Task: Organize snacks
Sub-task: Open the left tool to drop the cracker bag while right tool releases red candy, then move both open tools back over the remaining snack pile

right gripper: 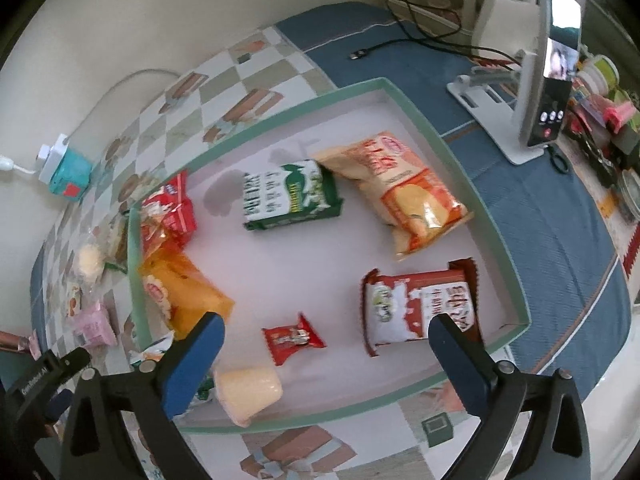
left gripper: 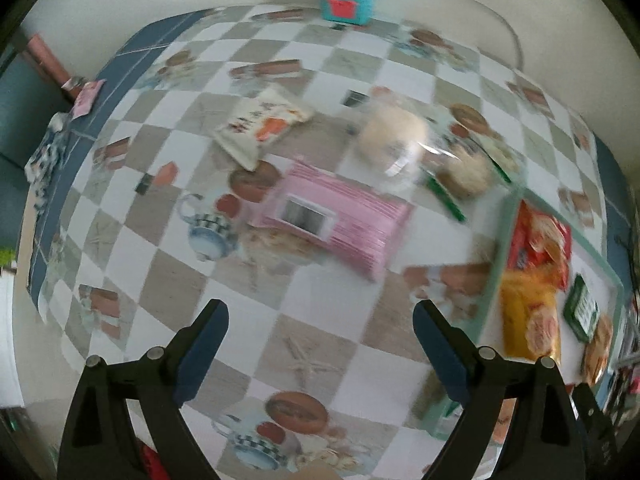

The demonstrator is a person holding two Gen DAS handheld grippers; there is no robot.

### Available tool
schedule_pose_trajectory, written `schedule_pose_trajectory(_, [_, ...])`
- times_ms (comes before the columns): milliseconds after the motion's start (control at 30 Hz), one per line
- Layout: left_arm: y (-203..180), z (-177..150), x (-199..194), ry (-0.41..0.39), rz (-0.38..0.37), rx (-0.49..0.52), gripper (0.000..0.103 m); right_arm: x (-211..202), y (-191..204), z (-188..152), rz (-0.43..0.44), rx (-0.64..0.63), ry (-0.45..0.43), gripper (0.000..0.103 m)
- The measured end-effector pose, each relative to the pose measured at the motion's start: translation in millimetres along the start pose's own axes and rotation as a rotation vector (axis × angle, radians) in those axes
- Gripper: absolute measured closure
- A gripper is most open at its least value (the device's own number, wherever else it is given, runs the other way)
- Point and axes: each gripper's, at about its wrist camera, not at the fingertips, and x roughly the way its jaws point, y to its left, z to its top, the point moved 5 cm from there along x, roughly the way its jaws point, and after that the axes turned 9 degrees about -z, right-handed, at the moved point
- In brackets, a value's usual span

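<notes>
The right gripper (right gripper: 326,354) hung nearest the lens, its blue-padded jaws spread wide and grasping nothing, over the near end of the box (right gripper: 486,204), a shallow white tray with a pale green rim. Between the pads and just beyond them lay a small red packet (right gripper: 292,338); a pale yellow cup (right gripper: 248,394) lay on its side by the left pad, and a red-and-white pack (right gripper: 420,306) lay just past the right pad. Farther in were a yellow bag (right gripper: 184,296) against the left wall, a red bag (right gripper: 170,208) behind it, a green-and-white pack (right gripper: 290,196) mid-tray, and an orange chip bag (right gripper: 408,192) beside it. The printing on these was foreign script, too skewed to read. The left gripper (left gripper: 320,350) was likewise released, jaws wide and empty, above bare tablecloth (left gripper: 320,340); its view was blurred. Snacks outside the box lay well beyond its pads: a pink pack (left gripper: 340,220), a white pouch (left gripper: 264,124) with orange print, a clear bag of pale puffs (left gripper: 394,136), and a green-edged bag (left gripper: 468,168) just beside the box. The cloth was a grey-and-white check printed with teapots, starfish and bowls, bordered in blue. A teal box (right gripper: 68,174) stood against the cream wall with a white cable, and on the blue border a phone (right gripper: 556,64) on a white stand showed call buttons; a black cable (right gripper: 404,36) trailed behind it. The black housing at lower left of the right view read "GenRobot.AI".
</notes>
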Motion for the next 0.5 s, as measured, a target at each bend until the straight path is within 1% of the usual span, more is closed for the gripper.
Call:
schedule_pose_trajectory(200, [32, 15, -4, -0.026, 0.023, -0.060, 0.009, -5, 31, -4, 0.003, -0.048, -0.011, 0.000])
schedule_pose_trajectory(500, [70, 31, -11, -0.059, 0.066, -0.105, 0.009, -15, 84, -17, 0.004, -0.138, -0.030, 0.000])
